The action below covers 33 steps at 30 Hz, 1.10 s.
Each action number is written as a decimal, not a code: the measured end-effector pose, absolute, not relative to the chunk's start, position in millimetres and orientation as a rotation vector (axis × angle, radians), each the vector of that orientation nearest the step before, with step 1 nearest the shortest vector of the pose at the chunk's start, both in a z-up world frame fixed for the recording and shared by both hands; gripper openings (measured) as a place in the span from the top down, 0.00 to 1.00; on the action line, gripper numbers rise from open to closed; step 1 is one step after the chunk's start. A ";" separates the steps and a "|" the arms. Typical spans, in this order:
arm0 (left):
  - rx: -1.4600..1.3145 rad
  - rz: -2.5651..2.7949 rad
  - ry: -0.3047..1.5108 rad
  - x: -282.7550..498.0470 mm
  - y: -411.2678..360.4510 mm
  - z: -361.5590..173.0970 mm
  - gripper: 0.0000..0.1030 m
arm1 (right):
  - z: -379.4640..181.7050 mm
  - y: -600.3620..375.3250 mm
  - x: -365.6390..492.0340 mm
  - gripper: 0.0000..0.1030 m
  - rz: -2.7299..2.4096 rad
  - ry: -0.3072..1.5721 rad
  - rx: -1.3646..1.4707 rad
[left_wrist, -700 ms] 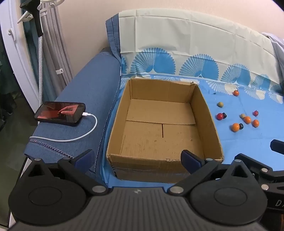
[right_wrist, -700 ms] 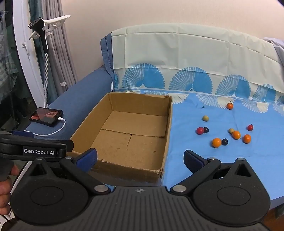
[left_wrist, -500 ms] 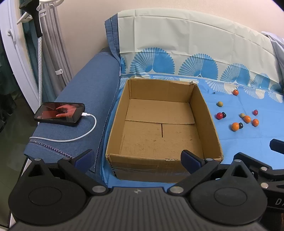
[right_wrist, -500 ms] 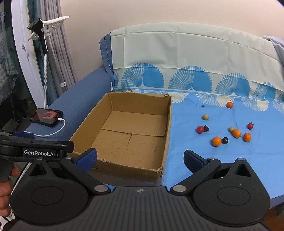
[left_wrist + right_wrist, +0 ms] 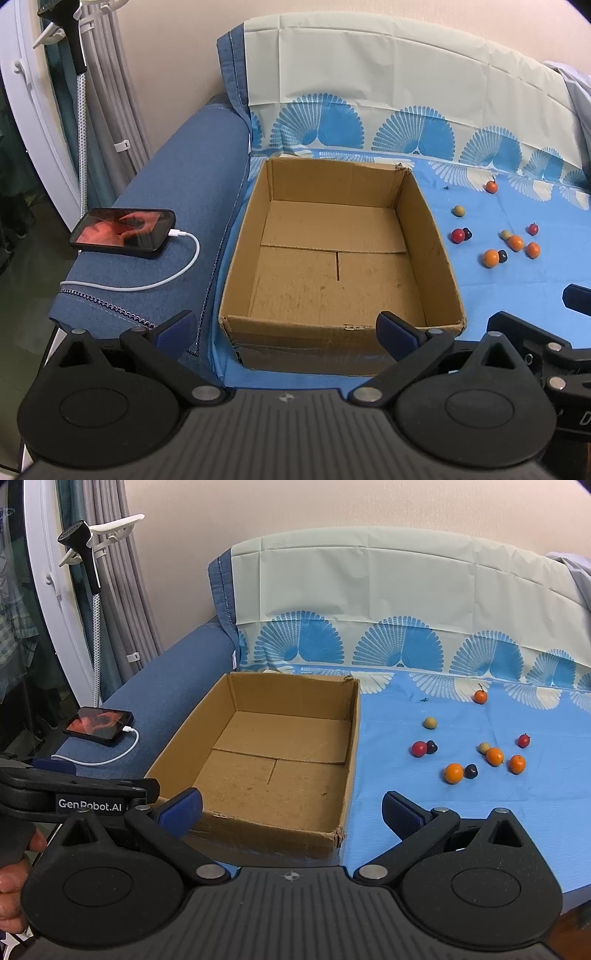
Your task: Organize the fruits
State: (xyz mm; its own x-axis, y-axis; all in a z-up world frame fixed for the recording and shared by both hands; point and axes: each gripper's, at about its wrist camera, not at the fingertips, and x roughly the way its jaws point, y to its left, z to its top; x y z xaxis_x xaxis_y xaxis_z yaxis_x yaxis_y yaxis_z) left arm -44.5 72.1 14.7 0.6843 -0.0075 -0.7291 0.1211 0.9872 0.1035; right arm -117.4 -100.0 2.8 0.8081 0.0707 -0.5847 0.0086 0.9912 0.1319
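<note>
An open cardboard box [image 5: 432, 236] [image 5: 354, 738] with nothing in it sits on a blue sheet. To its right lie several small fruits: oranges [image 5: 491, 258] [image 5: 453, 772], a red one [image 5: 458, 235] [image 5: 419, 748], dark plums [image 5: 471, 771], pale ones [image 5: 458, 211] [image 5: 429, 722]. My left gripper [image 5: 284, 328] hangs open before the box's near wall, holding nothing. My right gripper [image 5: 291, 808] is also open and holds nothing, near the box's front right corner, well short of the fruits. In the right wrist view the left gripper [image 5: 48, 775] shows at the left edge.
A phone [image 5: 123, 232] [image 5: 98, 725] on a white charging cable lies on the blue sofa arm left of the box. A patterned cover drapes the sofa back [image 5: 369, 602]. A garment steamer stand [image 5: 92, 565] and curtains stand at far left. A person's hand [image 5: 14, 886] holds the left gripper.
Both views have shifted only slightly; the box and the fruits lie where they were. Both grippers stay open.
</note>
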 end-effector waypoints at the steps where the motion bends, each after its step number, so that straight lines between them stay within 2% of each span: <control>1: 0.148 -0.071 0.817 -44.4 71.9 14.2 0.00 | 2.6 -99.7 -117.1 0.00 0.033 0.631 0.131; 33: 0.168 -0.091 0.898 -16.4 48.0 7.5 0.00 | -7.2 -123.8 -101.0 0.00 0.042 0.634 0.215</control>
State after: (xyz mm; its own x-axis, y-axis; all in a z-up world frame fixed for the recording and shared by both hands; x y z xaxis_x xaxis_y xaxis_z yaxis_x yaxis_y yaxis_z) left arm -16.4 48.0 7.5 0.6205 -0.0082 -0.7842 0.1488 0.9830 0.1075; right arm -101.0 -123.8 -7.2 0.8058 0.1046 -0.5828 0.0266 0.9769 0.2121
